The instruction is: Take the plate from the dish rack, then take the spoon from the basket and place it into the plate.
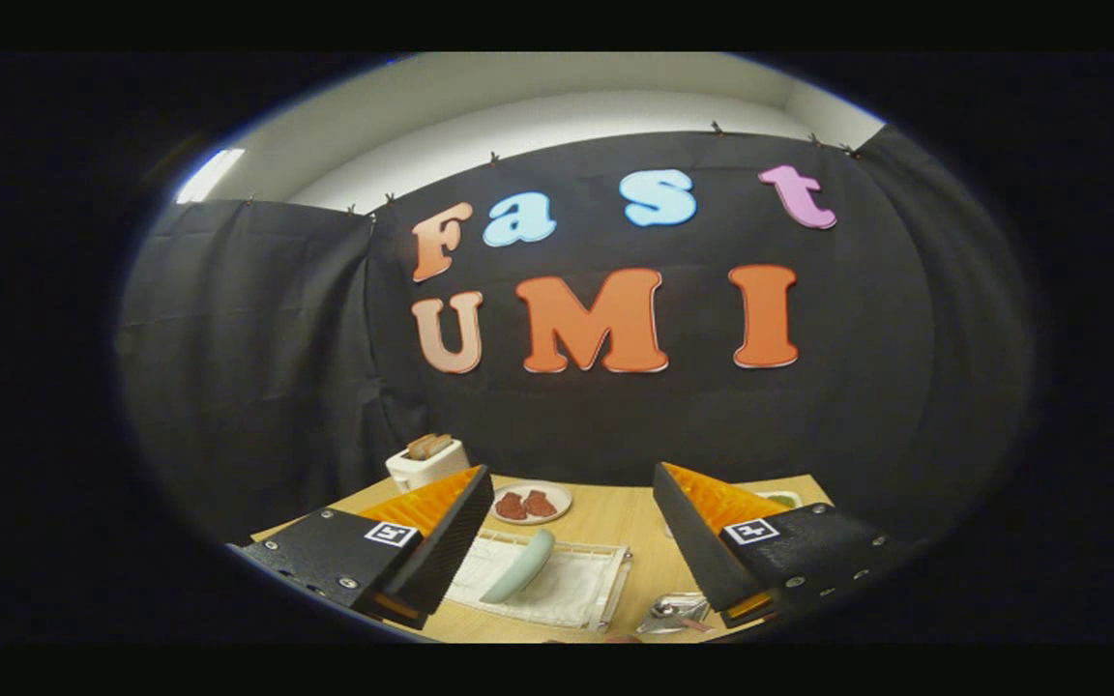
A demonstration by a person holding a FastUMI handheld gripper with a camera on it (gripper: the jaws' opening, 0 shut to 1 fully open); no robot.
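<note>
Between our spread, empty gripper [571, 541] fingers stands the pale green ceramic plate [521, 567] in its white wire dish rack [605, 590]; we should descend squarely, pinching its upper rim.

White toaster [427, 464] at the far left of the wooden table [615, 527], toast poking out the top. Small white plate [531, 503] nearby holding two reddish-brown pieces. Black cloth wall [257, 367] behind.
</note>
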